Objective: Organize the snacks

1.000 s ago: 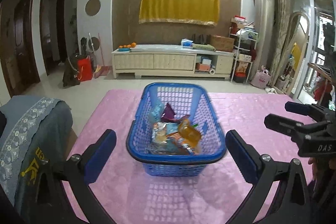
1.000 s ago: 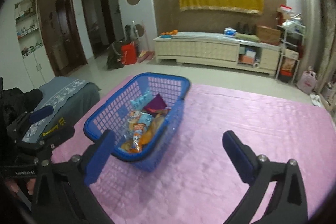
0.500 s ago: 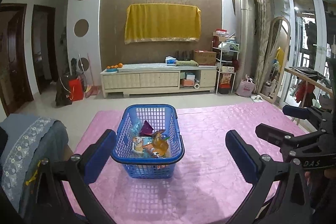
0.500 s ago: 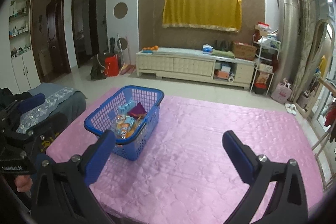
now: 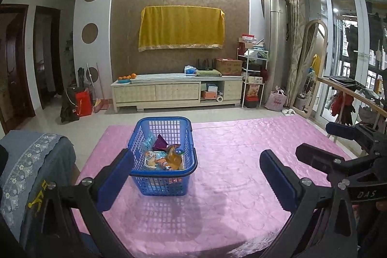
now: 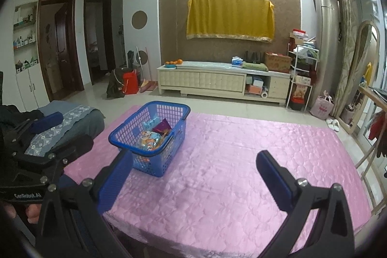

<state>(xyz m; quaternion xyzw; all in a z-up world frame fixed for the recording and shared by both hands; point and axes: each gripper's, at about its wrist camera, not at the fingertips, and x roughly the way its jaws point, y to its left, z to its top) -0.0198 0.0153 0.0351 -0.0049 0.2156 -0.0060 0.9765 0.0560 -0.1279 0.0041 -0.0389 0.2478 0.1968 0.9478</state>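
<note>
Both grippers empty, basket (image 5: 164,156) ahead, apart

Blue basket (image 5: 164,175) holds snacks (image 5: 167,156); left claw (image 5: 197,175) spread.

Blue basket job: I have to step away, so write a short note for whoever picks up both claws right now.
Left claw: open, empty, held back from the basket.
Right claw: open, empty, over bare cloth.
Blue basket stands upright on the pink tablecloth, toward its left side, with the snack packets piled inside.
Done: no snacks lie loose on the cloth.
Left: possibly nothing; check whether the packets need sorting.
</note>
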